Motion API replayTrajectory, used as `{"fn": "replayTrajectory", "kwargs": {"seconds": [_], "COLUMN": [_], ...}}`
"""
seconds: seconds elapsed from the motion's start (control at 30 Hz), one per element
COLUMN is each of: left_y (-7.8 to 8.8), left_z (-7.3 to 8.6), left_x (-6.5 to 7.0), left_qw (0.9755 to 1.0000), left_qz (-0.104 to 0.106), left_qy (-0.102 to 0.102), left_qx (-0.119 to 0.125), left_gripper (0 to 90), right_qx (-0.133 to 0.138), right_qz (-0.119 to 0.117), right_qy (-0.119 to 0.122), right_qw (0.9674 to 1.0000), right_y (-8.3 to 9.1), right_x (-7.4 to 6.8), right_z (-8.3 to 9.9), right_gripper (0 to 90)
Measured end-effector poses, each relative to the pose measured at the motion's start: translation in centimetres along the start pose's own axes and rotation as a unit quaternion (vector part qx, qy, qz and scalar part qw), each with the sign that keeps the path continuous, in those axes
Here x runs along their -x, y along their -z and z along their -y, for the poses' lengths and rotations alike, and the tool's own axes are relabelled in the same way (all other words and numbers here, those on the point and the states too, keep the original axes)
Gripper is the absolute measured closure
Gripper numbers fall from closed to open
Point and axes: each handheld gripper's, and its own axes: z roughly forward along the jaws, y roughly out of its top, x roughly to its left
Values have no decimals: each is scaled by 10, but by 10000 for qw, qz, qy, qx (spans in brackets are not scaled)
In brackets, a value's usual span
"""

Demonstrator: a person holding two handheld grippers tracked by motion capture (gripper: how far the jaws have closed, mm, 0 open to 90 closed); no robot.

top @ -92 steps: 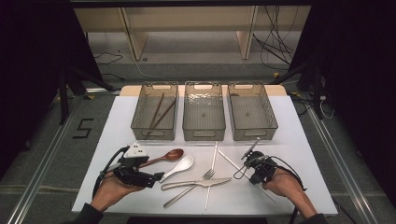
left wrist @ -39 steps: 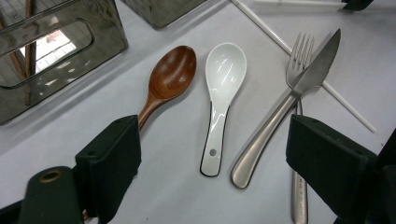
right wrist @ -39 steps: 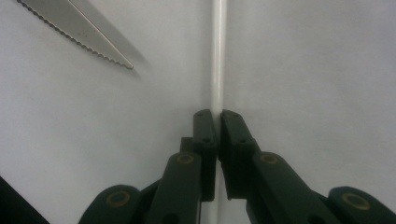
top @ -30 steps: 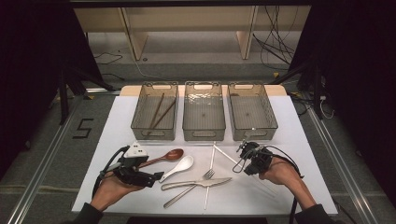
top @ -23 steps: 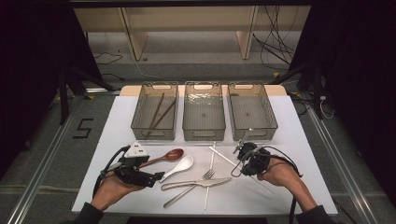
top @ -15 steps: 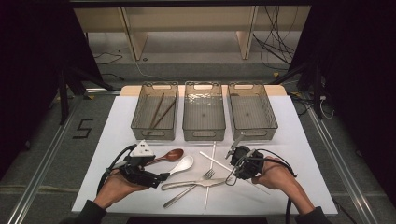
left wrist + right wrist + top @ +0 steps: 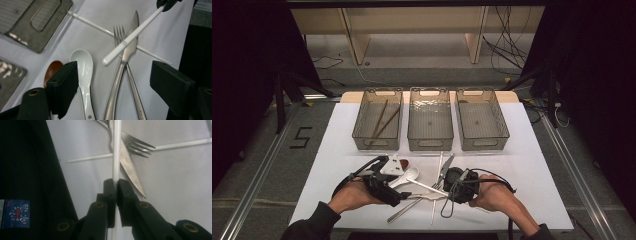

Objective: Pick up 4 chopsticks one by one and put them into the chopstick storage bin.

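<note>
Right gripper (image 7: 116, 185) fingers pinch a thin white plastic chopstick (image 7: 116, 150) above the steel fork (image 7: 119, 62); left gripper (image 7: 113, 82), fingers open, holds nothing; most cutlery remains unsorted near three clear bins (image 7: 430, 142).

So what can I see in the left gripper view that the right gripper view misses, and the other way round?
Left gripper view: a white spoon, a brown spoon and a bin's edge between open jaws. Right gripper view: the right hand-held gripper clamped on a white chopstick. Both share that chopstick, a second one lying on the table, the fork and the knife.
</note>
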Motion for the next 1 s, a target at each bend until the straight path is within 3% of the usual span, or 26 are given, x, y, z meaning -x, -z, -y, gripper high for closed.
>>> {"fn": "replayTrajectory", "kwargs": {"seconds": [0.07,0.3,0.4,0.6,0.7,0.77,0.97,1.0], "left_y": [-2,-9,-11,-15,-17,-19,-19,-20], "left_z": [-3,-5,-6,-11,-13,-14,-14,-14], "left_x": [1,4,5,9,12,13,13,13], "left_qw": [9999,9990,9981,9969,9951,9942,9927,9923], "left_qz": [108,172,254,392,494,532,618,609], "left_qy": [-79,-367,-509,-598,-732,-797,-896,-940], "left_qx": [-30,-174,-222,-332,-449,-481,-517,-529], "left_gripper": [234,266,325,412,455,476,566,572], "right_qx": [-21,-96,-112,-99,-79,-90,-92,-59], "right_qz": [-14,-52,-70,-88,-111,-117,-149,-163], "right_qy": [154,233,280,419,387,510,580,503], "right_qw": [9999,9997,9995,9990,9992,9986,9982,9986], "right_y": [0,-2,-3,-4,-4,-4,-3,-3], "right_x": [0,-3,-4,-7,-10,-10,-11,-12], "right_z": [0,-1,-2,-4,-5,-5,-5,-6], "right_gripper": [861,860,860,860,860,860,860,860]}}
